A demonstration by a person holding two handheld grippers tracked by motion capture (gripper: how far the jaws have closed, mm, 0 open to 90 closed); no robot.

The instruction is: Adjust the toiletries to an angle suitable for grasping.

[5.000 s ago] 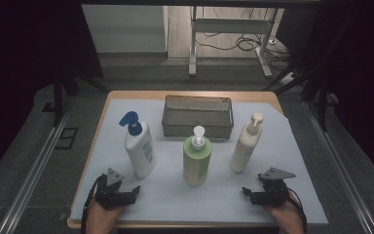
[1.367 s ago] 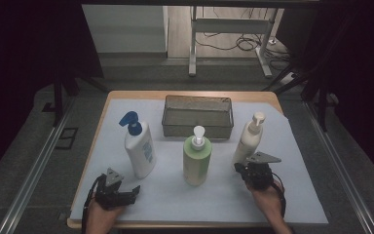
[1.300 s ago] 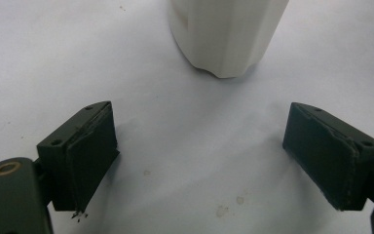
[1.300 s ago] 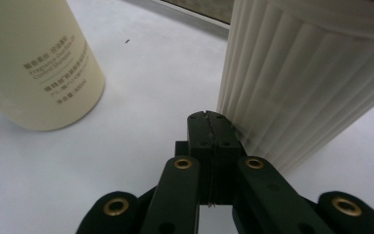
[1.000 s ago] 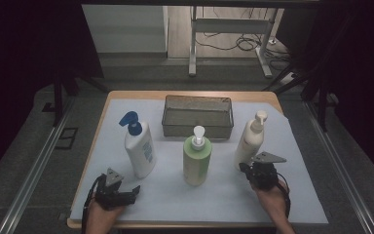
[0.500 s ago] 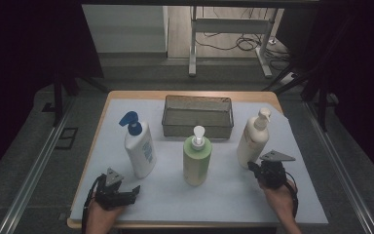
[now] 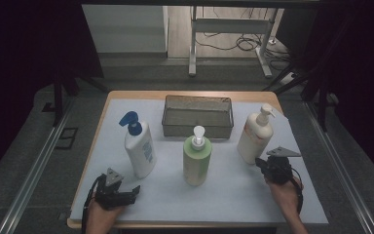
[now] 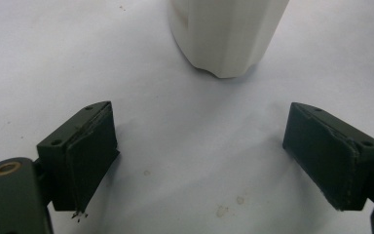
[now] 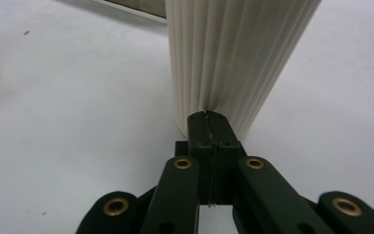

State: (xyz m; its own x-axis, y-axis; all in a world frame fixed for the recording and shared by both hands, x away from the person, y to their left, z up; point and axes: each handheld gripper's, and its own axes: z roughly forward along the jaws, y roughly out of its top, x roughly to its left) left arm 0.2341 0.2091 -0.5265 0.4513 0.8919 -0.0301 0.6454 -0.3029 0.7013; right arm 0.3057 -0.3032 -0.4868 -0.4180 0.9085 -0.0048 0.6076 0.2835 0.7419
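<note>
One closed right gripper (image 9: 209, 117) apparently touches cream bottle (image 9: 233, 53).

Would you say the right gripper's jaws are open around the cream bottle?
No, the right gripper has its jaws pressed together, tips against the ribbed cream bottle.

Cream bottle (image 9: 233, 63) top cut off; white bottle (image 8: 226, 34) too

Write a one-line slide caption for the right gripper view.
Right gripper, jaws shut, tips against the base of an upright ribbed cream bottle on a white table cover.
</note>
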